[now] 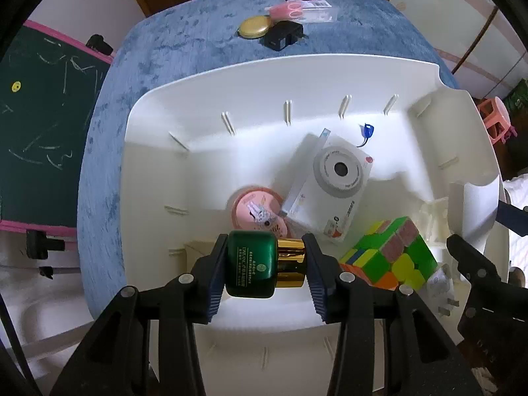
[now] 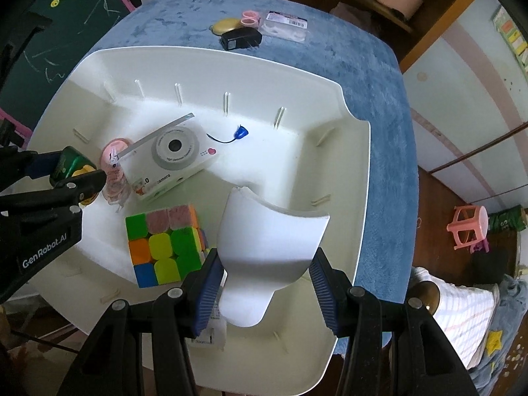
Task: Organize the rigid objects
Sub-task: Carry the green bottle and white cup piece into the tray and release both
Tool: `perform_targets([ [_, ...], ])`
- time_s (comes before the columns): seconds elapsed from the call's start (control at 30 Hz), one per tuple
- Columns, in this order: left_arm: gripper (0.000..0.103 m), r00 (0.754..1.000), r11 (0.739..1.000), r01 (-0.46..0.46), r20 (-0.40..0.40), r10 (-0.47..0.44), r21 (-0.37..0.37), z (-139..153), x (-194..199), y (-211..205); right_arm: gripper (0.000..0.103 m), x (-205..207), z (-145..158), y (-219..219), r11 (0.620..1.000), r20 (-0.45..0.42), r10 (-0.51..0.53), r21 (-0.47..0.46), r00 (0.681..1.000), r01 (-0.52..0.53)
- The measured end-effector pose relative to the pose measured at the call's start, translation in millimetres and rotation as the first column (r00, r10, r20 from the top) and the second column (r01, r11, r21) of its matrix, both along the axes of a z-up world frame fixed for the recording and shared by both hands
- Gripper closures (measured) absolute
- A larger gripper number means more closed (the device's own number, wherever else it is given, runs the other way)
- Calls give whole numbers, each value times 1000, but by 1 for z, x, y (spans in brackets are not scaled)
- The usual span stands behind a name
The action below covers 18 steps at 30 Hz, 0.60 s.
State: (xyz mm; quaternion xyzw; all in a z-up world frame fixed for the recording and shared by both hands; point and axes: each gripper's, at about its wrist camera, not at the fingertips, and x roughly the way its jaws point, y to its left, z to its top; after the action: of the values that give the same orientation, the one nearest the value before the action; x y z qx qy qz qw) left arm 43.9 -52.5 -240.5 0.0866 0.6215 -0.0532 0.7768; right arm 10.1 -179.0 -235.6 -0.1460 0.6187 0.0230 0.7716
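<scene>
A white bin [image 1: 297, 66] [image 2: 356, 171] sits on a blue cloth. My left gripper [image 1: 264, 265] is shut on a green bottle with a gold cap [image 1: 254, 264], held sideways above the bin's near-left part; it also shows in the right wrist view [image 2: 67, 165]. My right gripper [image 2: 264, 283] is shut on a white curved scoop-like piece [image 2: 267, 241], held over the bin's near right side; it also shows in the left wrist view [image 1: 475, 204]. In the bin lie a white toy camera [image 1: 330, 188] [image 2: 168, 155], a Rubik's cube [image 1: 392, 257] [image 2: 165, 244] and a pink round case [image 1: 257, 211].
On the cloth beyond the bin lie a gold round tin [image 1: 254, 26], a black charger [image 1: 283, 34] and a clear packet with pink items [image 1: 303, 11]. A white plug [image 1: 439, 283] lies in the bin. A chalkboard [image 1: 43, 125] stands at left, a pink stool [image 2: 468, 227] at right.
</scene>
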Motion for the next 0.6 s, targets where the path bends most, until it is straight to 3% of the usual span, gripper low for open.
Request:
perform_targets([
  [0.1,54,1000,1000,2,0,-2,-7,2,2,1,49,2,0,1,1000,-4,-1,2,1000,1],
  [0.27,24,997,999,-6,71,8,-32,19,3,3,47,4,4,3,1000,16,2,15,1000,-2],
  [0.33,24,996,999,-2,93,5,-34,26,4,3,36,5,10,4,1000,50,5,17,999,-6],
  [0.6,24,988,999,-1,154,7,-36,51,2,7,35,4,48,5,996,170,17,80,985,-31],
])
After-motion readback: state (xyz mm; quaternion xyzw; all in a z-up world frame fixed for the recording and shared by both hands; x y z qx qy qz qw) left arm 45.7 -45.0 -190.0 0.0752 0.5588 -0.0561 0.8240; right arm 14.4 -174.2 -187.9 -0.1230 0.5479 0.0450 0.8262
